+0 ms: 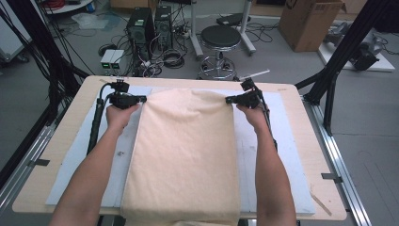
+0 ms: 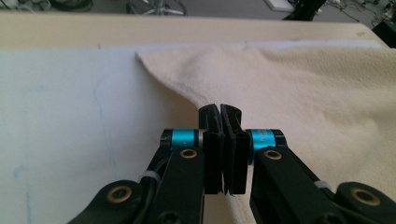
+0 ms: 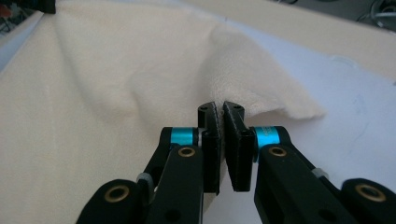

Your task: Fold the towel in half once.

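Note:
A cream towel (image 1: pixel 186 155) lies lengthwise down the middle of the table, over a pale blue-white mat (image 1: pixel 273 155). My left gripper (image 1: pixel 142 99) is shut on the towel's far left edge, which it lifts a little off the mat. In the left gripper view the black jaws (image 2: pixel 220 112) pinch the cloth (image 2: pixel 317 93) near its far corner. My right gripper (image 1: pixel 229 100) is shut on the far right edge in the same way. In the right gripper view its jaws (image 3: pixel 219 112) clamp the raised fold of towel (image 3: pixel 140 70), with the corner hanging past them.
The wooden table (image 1: pixel 56 155) has bare margins at both sides of the mat. Beyond its far edge stand a round black stool (image 1: pixel 220 37), computer towers (image 1: pixel 141 26), tangled cables and a cardboard box (image 1: pixel 308 21). Black frame posts (image 1: pixel 346 44) rise at the right.

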The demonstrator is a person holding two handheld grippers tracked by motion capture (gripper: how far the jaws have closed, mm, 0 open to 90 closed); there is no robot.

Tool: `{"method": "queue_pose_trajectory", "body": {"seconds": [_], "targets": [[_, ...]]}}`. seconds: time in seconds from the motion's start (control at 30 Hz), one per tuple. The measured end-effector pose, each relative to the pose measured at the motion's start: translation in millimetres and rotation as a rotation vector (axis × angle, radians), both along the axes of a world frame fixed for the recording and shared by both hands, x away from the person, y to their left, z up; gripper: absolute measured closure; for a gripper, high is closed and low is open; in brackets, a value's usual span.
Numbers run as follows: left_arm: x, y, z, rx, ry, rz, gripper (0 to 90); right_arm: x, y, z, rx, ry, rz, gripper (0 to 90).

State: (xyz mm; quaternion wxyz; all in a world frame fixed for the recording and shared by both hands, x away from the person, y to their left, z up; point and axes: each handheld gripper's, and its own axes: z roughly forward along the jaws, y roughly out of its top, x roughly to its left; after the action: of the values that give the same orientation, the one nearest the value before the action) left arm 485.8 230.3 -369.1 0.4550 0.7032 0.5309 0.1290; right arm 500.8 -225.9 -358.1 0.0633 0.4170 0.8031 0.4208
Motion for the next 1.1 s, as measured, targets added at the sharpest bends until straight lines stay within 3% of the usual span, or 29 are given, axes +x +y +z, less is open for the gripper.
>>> {"method": "queue_pose_trajectory", "body": {"seconds": [0.13, 0.2, 0.27, 0.3, 0.33, 0.4, 0.47, 0.5, 0.73, 0.77, 0.8, 0.83, 0.9, 0.97, 1.0, 1.07, 1.1], "targets": [[6.9, 4.1, 36.0, -0.021, -0.068, 0.008, 87.5, 5.7, -6.0, 30.1, 0.020, -0.066, -0.025, 86.1], [9.4, 7.9, 54.8, -0.029, -0.099, 0.015, 87.5, 8.6, -9.9, 47.4, 0.038, -0.075, -0.038, 86.1], [10.8, 10.5, 72.7, -0.052, -0.134, 0.024, 87.5, 9.6, -12.4, 64.9, 0.053, -0.119, -0.043, 86.2], [11.1, 11.3, 80.9, -0.059, -0.153, 0.024, 87.5, 9.6, -12.5, 73.7, 0.065, -0.118, -0.044, 86.2], [11.1, 12.2, 88.3, -0.063, -0.165, 0.019, 87.5, 9.5, -12.3, 81.5, 0.062, -0.144, -0.037, 86.2], [9.1, 14.1, 96.3, -0.062, -0.190, 0.016, 87.5, 9.0, -11.1, 94.0, 0.070, -0.153, -0.028, 86.2], [7.2, 17.6, 95.8, -0.069, -0.181, 0.007, 87.5, 5.8, -9.0, 99.2, 0.069, -0.172, -0.005, 86.1], [5.1, 18.3, 94.0, -0.063, -0.183, -0.002, 87.4, 4.4, -8.9, 98.6, 0.080, -0.161, 0.001, 86.1], [-15.8, 25.5, 71.4, -0.093, -0.167, -0.061, 87.5, -8.9, -7.7, 73.5, 0.084, -0.103, 0.062, 86.1], [-20.2, 26.6, 68.7, -0.103, -0.172, -0.070, 87.5, -11.7, -7.7, 70.4, 0.072, -0.096, 0.066, 86.0], [-24.5, 27.8, 66.5, -0.107, -0.174, -0.077, 87.4, -15.2, -8.4, 67.2, 0.083, -0.107, 0.073, 86.0], [-29.1, 29.4, 64.7, -0.109, -0.174, -0.089, 87.5, -18.5, -9.6, 64.5, 0.113, -0.091, 0.084, 86.0], [-39.2, 31.4, 61.8, -0.100, -0.178, -0.109, 87.5, -27.0, -9.0, 61.9, 0.100, -0.094, 0.102, 86.0], [-50.8, 33.7, 60.0, -0.106, -0.188, -0.131, 87.4, -36.0, -9.6, 59.3, 0.134, -0.083, 0.128, 85.9], [-57.0, 34.4, 59.4, -0.109, -0.196, -0.140, 87.5, -41.0, -8.9, 59.7, 0.119, -0.083, 0.141, 85.9], [-69.9, 35.5, 58.9, -0.095, -0.205, -0.161, 87.4, -54.5, -8.0, 61.0, 0.128, -0.115, 0.165, 85.9], [-76.6, 36.0, 58.2, -0.091, -0.208, -0.173, 87.4, -60.0, -8.2, 61.8, 0.129, -0.109, 0.180, 85.9]]}}
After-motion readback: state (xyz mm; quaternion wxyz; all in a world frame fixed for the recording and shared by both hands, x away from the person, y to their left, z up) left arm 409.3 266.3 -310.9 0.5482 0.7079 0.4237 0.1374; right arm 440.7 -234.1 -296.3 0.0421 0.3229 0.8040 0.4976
